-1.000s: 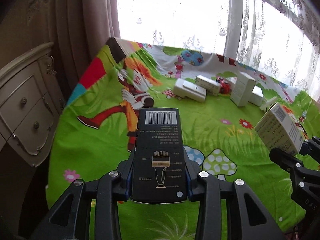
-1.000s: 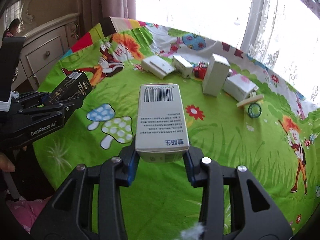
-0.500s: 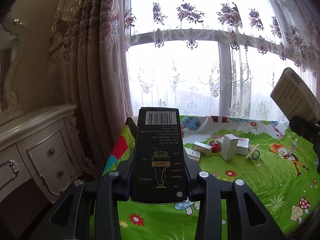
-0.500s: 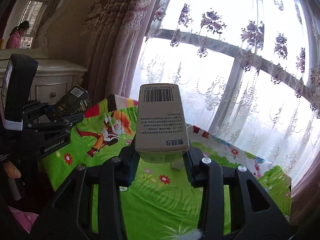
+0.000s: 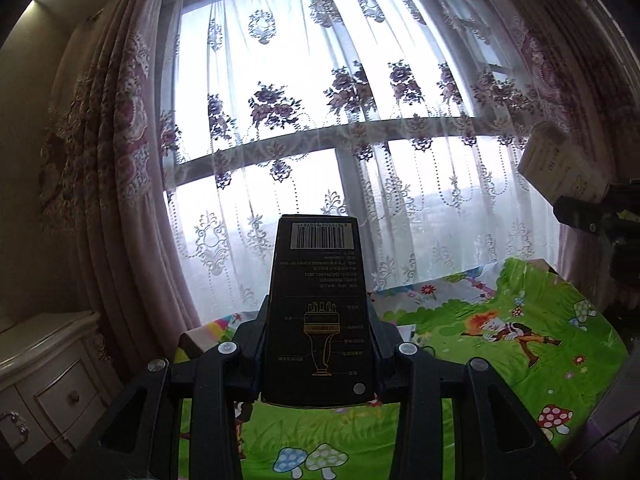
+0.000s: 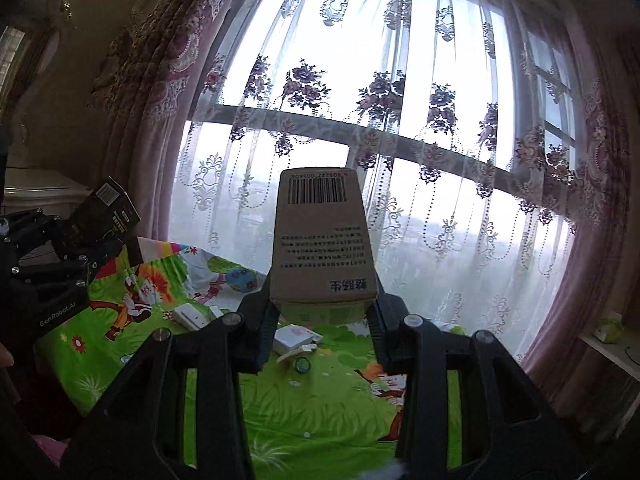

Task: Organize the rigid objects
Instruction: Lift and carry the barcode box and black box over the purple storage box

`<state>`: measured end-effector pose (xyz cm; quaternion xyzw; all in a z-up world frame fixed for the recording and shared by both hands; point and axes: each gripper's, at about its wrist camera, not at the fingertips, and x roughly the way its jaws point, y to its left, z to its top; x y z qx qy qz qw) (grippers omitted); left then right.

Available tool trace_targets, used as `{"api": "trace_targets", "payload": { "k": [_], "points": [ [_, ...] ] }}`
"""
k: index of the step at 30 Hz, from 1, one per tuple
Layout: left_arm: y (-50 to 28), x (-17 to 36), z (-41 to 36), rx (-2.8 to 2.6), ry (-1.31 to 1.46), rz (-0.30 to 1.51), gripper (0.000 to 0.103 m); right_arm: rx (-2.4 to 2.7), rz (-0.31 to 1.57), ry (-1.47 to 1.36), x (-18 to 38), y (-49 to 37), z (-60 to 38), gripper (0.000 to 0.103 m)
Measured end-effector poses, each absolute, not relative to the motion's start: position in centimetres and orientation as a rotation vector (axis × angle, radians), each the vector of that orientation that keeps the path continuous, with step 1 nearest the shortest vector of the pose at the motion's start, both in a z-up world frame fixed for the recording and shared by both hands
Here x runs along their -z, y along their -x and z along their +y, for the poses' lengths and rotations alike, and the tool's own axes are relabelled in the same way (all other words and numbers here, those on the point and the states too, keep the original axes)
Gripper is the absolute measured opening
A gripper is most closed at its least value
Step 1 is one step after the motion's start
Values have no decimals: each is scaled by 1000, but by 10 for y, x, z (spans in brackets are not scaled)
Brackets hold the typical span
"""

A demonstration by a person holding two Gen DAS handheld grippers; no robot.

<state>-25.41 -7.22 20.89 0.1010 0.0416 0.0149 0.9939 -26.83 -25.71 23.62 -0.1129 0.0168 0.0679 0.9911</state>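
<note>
Both grippers risen and tipped level since earlier frame; window now fills views. Left gripper clenched on black box, right gripper grasping tan box. Boxes carried clear above green cloth, likely toward white boxes at far edge.

the left gripper points level toward the window, its two black fingers closed against the sides of a black box that stands lengthwise between them, barcode end out past the tips. the right gripper also points level, its fingers clamped on the lower sides of a tan box, which juts forward beyond the tips. each gripper shows at the edge of the other's view, so the two are held up side by side and apart. a sliver of a hand shows behind the left gripper's body.
</note>
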Motion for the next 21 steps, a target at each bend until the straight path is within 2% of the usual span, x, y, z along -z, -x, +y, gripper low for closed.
{"api": "trace_targets", "payload": {
  "k": [14,21],
  "points": [
    [269,-226,-199,293,-330,13,40,159,5,171,-244,316,-368,44],
    [273,-227,-257,470,-341,43,40,298,35,140,-241,338,-416,44]
  ]
}}
